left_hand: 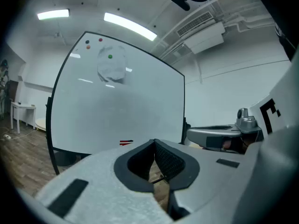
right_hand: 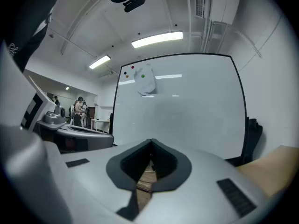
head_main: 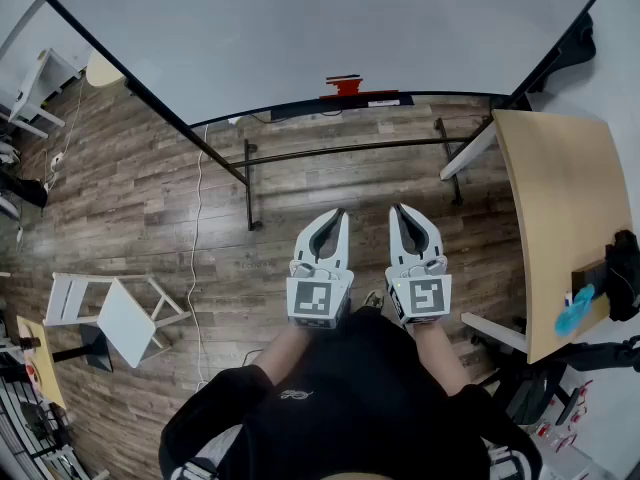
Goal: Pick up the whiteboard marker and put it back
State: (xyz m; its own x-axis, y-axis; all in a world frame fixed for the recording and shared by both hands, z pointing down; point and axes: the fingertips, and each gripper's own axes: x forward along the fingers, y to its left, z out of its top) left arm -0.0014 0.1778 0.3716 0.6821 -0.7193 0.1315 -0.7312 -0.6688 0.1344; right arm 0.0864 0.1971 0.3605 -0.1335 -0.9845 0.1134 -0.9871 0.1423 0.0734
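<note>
Red whiteboard marker [head_main: 345,87] lies on the tray [head_main: 385,100] of the whiteboard [head_main: 300,28], top centre of frame. Below it, mid-frame, left gripper [head_main: 340,214] and right gripper [head_main: 397,210] hover side by side, both with jaws pressed together and nothing between them.

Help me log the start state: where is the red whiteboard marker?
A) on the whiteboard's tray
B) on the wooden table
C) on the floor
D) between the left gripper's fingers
A: the red whiteboard marker lies on the whiteboard's tray, while the left gripper and right gripper are shut and empty, short of it.
</note>
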